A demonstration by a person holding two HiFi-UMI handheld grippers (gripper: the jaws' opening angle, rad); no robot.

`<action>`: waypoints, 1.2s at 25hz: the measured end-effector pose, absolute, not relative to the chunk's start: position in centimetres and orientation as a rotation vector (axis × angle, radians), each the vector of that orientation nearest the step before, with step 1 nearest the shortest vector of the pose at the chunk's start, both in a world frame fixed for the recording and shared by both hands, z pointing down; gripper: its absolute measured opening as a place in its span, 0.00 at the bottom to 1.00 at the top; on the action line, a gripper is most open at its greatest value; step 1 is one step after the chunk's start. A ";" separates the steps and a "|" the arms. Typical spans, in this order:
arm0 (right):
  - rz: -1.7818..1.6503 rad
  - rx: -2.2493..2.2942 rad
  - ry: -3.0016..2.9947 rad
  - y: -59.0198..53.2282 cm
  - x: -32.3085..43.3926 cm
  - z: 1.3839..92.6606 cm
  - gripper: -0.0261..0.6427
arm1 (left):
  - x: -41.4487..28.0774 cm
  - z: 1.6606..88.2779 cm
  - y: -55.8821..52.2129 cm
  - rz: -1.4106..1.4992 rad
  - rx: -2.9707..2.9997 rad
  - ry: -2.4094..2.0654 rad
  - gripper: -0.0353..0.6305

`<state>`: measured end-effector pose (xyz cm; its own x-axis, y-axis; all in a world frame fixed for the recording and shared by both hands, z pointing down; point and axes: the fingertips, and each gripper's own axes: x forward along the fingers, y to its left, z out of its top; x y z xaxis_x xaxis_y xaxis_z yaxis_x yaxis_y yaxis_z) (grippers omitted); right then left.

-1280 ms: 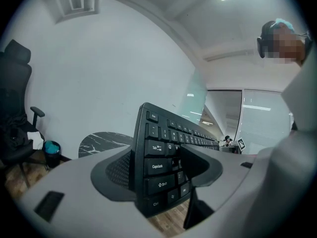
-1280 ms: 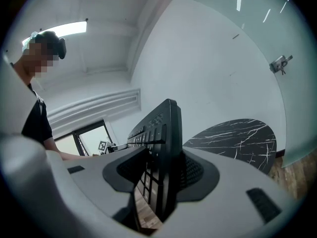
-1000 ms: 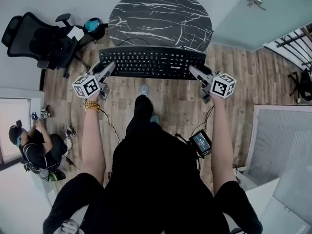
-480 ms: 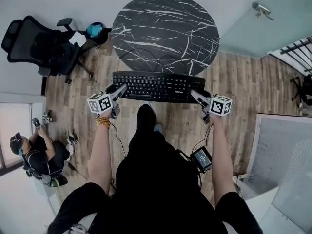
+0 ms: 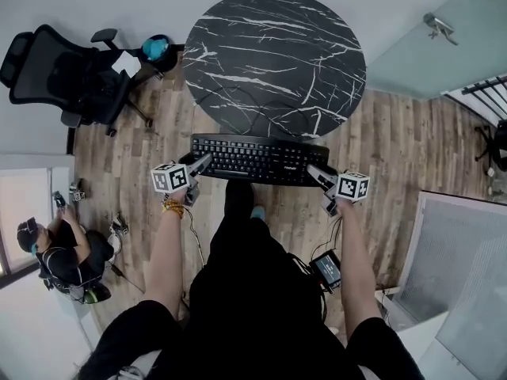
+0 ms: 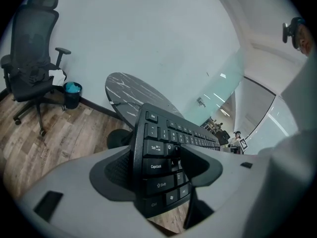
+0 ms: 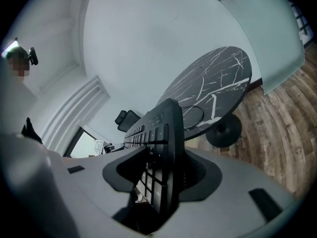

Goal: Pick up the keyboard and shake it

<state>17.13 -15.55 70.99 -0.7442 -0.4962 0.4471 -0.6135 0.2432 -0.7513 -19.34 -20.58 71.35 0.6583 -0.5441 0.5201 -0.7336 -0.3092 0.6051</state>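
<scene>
A black keyboard [image 5: 257, 158] hangs in the air in front of the person, just short of the round black marble table [image 5: 273, 54]. My left gripper [image 5: 200, 165] is shut on the keyboard's left end [image 6: 161, 167], jaws clamped over the edge keys. The keyboard's right end [image 7: 166, 157] sits between the pads of my right gripper [image 5: 318, 172], which is shut on it. Its cable [image 7: 194, 114] trails onto the tabletop [image 7: 213, 83].
A black office chair [image 5: 67, 74] and a small bin with a teal liner [image 5: 155, 50] stand at the back left on the wood floor. A seated person [image 5: 55, 252] is at the left. A glass wall [image 5: 444, 22] runs along the right.
Both grippers have come down with the keyboard, which looks smaller and sits lower in the head view, nearer the person's body. Both grips are unchanged.
</scene>
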 end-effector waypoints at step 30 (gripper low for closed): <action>1.951 1.013 -2.006 -22.3 18.0 80.1 0.32 | -17.6 80.5 -29.1 0.480 1.720 -0.858 0.49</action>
<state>17.99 -22.34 80.08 -0.7561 -0.3477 0.5545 -0.5640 -0.0836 -0.8215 -17.61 -29.05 80.48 0.6559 -0.3039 0.6910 -0.7478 -0.1368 0.6497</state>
